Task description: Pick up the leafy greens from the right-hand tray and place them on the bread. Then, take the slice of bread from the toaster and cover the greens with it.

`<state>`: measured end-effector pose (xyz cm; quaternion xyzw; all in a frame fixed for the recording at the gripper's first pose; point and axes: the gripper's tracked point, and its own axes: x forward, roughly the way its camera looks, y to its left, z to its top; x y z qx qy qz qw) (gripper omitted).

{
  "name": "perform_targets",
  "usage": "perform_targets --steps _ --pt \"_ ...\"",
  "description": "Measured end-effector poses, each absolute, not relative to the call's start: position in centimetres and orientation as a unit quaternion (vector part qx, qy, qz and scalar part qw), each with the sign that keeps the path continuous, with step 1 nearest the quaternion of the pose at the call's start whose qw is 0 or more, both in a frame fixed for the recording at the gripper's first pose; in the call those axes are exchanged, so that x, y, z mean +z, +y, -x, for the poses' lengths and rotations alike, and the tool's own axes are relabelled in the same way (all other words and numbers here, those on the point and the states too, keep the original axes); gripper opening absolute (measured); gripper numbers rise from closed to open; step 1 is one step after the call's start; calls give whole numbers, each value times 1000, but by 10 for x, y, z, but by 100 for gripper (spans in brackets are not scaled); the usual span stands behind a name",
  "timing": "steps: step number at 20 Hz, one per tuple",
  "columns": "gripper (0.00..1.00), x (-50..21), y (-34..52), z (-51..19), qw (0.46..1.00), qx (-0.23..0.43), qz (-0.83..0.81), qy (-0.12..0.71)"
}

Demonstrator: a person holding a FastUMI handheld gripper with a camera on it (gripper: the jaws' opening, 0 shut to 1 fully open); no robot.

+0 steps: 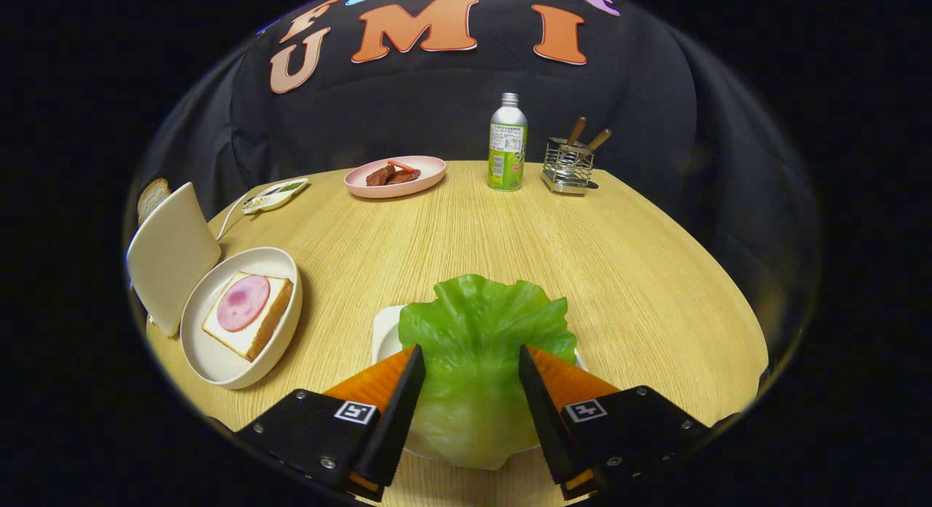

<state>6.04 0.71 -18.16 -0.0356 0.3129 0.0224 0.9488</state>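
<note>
Presently the claw [470, 361] stands partly open, its fingers flanking the leafy greens [480, 347] on the small white tray [386, 332], lower centre of the frame; whether they press the leaf cannot be told. Left, the bread [249, 314] with ham [243, 303] lies in a white dish [218, 361] beside the toaster [171, 252] on the worktop [619, 274].

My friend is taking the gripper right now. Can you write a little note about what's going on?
Gripper: open, fingers either side of the green lettuce leaf, not pressing it.
The leaf lies on its white tray.
The bread slice with pink ham sits in the round white bowl. The other bread slice pokes from the cream toaster.
Done: nothing yet.
Left: grip the leaf, lay it on the ham bread, then cover with the toaster slice.
</note>
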Motion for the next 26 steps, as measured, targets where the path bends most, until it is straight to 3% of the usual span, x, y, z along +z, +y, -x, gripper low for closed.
perform_targets --steps 4,8,9,11,15,26 --pt "63 -182 11 -61 950 29 38 310" --pt "32 -182 15 -62 951 31 48 304" --pt "17 -181 13 -64 952 25 48 303" --pt "3 -178 12 -65 952 20 39 302" --pt "1 -150 8 -68 961 6 35 275" --pt "1 -110 57 -59 967 49 48 245"
